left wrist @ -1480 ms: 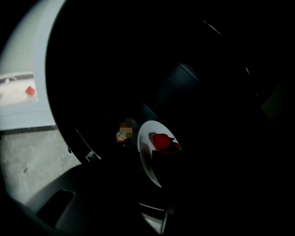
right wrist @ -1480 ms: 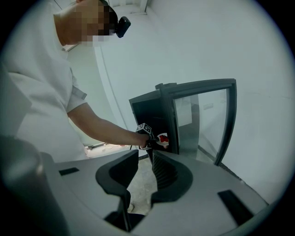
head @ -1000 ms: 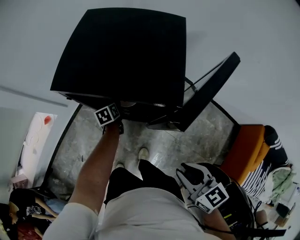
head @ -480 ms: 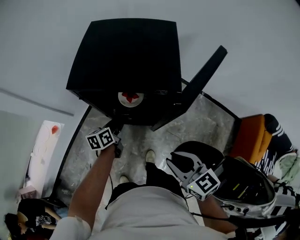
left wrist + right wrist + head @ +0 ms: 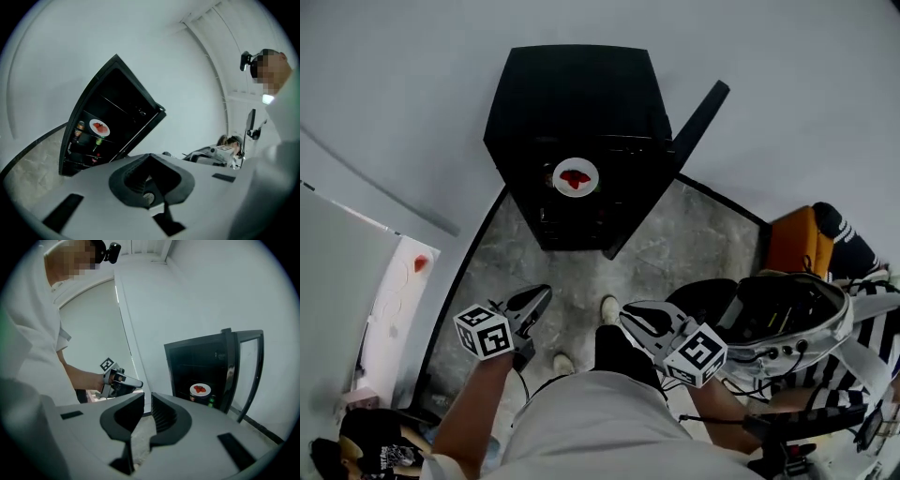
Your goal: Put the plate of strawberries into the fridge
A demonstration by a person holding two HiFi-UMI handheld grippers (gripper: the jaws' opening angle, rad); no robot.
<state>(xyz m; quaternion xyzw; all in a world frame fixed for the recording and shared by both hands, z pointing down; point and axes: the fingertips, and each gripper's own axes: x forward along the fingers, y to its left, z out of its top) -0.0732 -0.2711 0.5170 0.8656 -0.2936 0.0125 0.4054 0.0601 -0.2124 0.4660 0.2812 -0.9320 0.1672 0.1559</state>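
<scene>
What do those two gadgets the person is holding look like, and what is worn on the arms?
Each is a pale grey, pistol-like shell. The left gripper and the right gripper both end in two black fingers with ribbed inner faces, and each carries a white cube printed with black square markers. The arms are bare below a short white sleeve.

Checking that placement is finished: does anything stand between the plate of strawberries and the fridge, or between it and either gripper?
Nothing visible does. The plate of strawberries sits inside the fridge, its door swung open. The left gripper, jaws just closed on nothing, and the right gripper face it across bare floor.
</scene>
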